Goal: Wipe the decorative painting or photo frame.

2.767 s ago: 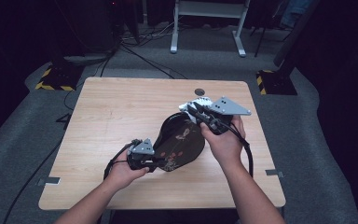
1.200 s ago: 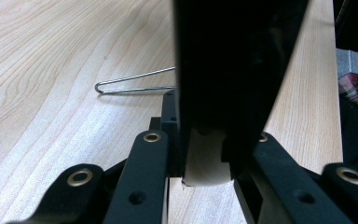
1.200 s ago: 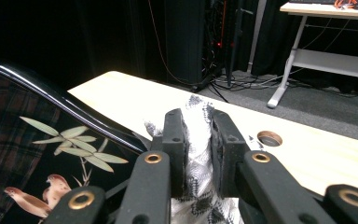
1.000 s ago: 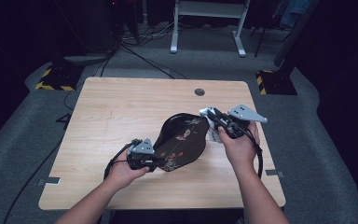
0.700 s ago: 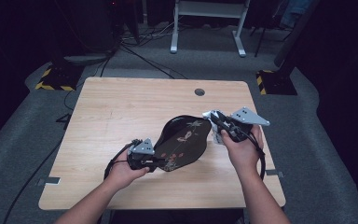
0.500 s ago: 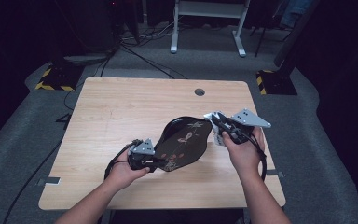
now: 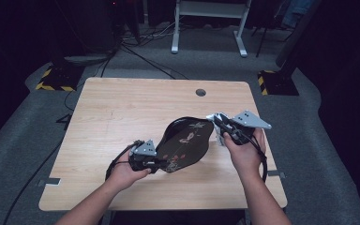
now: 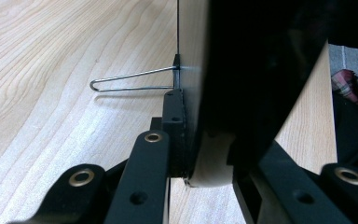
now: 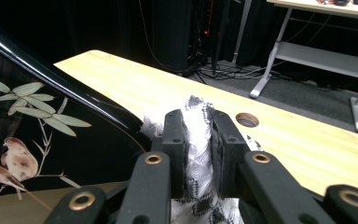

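One black tray (image 7: 185, 143) is tilting off the table (image 7: 122, 112), its underside hidden; left gripper (image 7: 145, 157) is clamping its rim; right gripper (image 7: 220, 126) is pinching one patterned cloth (image 9: 196, 140).

One camera looks down from above the desk (image 7: 122, 112); two ride close behind the fingers, sharing the black tray (image 7: 185, 145).
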